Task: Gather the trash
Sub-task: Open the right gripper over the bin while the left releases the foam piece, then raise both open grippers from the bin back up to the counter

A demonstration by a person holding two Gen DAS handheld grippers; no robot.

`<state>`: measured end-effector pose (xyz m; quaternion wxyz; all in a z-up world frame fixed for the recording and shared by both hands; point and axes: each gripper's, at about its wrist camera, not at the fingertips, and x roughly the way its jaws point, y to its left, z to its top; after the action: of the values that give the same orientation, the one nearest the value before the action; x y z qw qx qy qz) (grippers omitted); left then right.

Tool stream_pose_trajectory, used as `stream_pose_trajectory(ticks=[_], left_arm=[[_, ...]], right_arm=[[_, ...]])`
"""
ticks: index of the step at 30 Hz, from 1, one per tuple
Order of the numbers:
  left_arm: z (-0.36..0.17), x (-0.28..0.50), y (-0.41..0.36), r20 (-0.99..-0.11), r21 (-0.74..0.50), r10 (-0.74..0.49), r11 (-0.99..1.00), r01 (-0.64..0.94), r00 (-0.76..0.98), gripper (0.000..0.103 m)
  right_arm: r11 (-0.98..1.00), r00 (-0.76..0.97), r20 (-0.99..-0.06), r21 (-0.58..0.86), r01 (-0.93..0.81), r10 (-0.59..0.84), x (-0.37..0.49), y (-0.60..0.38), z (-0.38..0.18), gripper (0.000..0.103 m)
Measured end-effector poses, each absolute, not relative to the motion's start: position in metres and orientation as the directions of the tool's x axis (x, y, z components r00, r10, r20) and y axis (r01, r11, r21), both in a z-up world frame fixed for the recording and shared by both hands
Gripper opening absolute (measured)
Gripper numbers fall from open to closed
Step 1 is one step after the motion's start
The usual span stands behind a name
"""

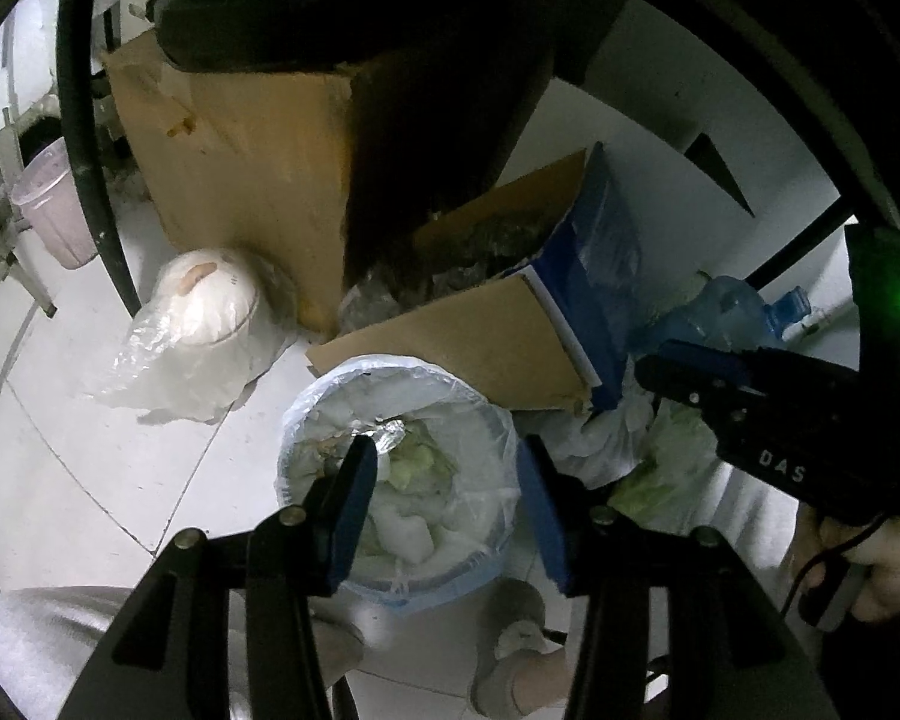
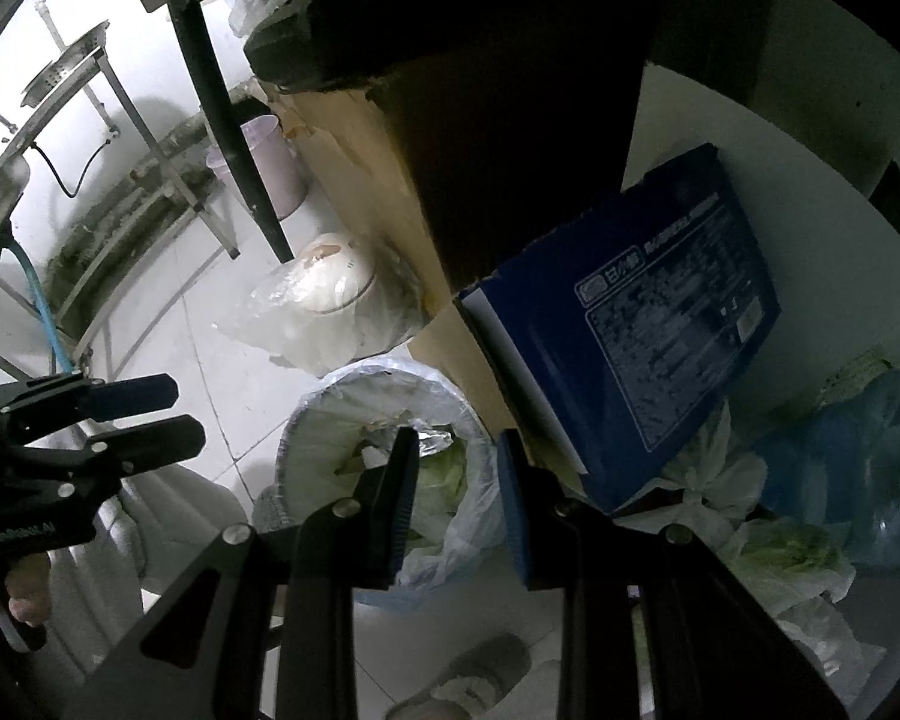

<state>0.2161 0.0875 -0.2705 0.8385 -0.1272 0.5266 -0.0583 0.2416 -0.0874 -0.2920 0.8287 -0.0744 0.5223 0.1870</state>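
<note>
Lined trash bin [image 1: 397, 480] sits below the left gripper [image 1: 447, 504] — jaws parted, empty.

You can read "DAS" on the right gripper [image 1: 654, 369] body, and "GenRobot.AI" on the left gripper [image 2: 168, 414] body. The blue box [image 2: 660, 324] label print is too blurred to read.

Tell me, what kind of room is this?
Probably a kitchen corner or utility space where rubbish piles up. A lined trash bin holds vegetable scraps, cardboard boxes and a blue carton lean against the wall, and a metal rack with a strainer stands on the white tiled floor.
</note>
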Motion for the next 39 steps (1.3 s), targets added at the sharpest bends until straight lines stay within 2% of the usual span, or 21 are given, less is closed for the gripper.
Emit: stream_pose_trajectory(ticks=[39], left_arm=[[-0.176,0.133,0.065,-0.779,-0.219,-0.187,0.975,0.02,0.598,0.048]], right_arm=[[0.892,0.491,-0.825,0.037,-0.45,0.281,0.149,-0.092,-0.198,0.025]])
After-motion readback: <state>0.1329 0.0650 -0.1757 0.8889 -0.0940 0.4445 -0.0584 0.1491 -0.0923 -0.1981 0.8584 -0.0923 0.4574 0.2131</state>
